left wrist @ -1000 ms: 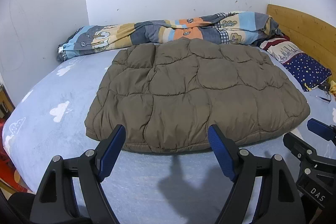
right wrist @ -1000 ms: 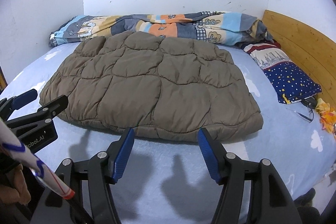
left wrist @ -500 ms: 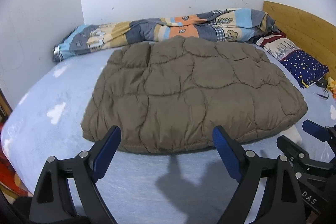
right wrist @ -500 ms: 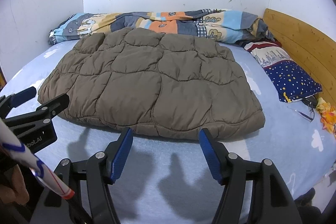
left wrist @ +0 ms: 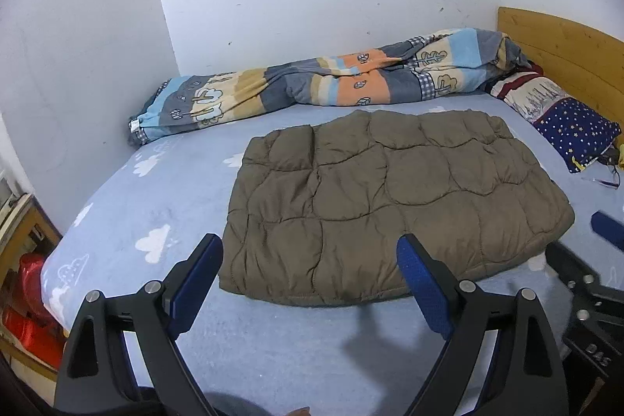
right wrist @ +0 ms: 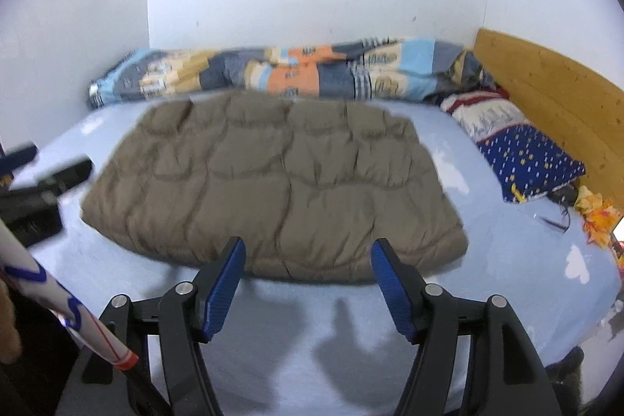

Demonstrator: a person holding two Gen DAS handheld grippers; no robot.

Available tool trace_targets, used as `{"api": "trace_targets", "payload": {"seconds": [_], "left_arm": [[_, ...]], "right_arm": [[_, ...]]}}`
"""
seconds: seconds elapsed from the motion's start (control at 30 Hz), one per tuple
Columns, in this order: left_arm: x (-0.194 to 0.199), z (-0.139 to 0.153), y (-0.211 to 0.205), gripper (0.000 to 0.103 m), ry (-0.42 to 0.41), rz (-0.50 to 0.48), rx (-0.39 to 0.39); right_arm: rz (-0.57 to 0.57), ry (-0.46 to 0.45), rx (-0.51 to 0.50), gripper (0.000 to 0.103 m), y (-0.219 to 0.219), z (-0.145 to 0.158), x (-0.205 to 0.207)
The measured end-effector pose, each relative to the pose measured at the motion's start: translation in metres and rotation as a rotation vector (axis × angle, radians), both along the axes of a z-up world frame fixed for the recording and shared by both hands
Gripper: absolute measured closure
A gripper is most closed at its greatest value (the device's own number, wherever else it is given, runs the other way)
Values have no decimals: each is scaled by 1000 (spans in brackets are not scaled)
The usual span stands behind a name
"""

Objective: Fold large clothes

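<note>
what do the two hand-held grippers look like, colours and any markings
The left hand-held gripper and the right hand-held gripper look alike: matte black angular frames with triangular cut-outs and silver pivot bolts, each carrying two flat blue ribbed pads. In the left wrist view, the right one's black body bears white lettering, too cut off to read. No cables are visible.

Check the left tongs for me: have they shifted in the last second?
Yes. The left tongs have pulled up and back from the brown quilted jacket: its near hem, previously right between the tips, now lies beyond them, with more blue sheet showing. Jaws have just been opening, nothing between them.
</note>
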State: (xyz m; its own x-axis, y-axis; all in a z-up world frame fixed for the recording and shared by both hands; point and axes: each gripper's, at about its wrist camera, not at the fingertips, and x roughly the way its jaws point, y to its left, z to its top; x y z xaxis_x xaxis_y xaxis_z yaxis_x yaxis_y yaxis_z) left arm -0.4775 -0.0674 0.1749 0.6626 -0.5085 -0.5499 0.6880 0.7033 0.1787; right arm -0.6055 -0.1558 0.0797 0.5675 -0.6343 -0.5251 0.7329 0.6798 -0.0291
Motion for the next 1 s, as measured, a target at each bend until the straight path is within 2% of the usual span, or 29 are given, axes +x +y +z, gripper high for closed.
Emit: {"api": "trace_targets", "payload": {"seconds": [0.17, 0.27, 0.4, 1.0], "left_arm": [[-5, 4, 4, 13, 18, -3, -19], [-9, 7, 8, 13, 40, -17, -40], [-14, 9, 9, 13, 23, -12, -45], [-18, 10, 14, 13, 30, 2, -48]], "right_arm": [[26, -22, -28, 26, 20, 26, -3], [34, -51, -54, 21, 32, 43, -8], [28, -75, -105, 20, 44, 57, -13], [35, -56, -93, 20, 50, 52, -8]]}}
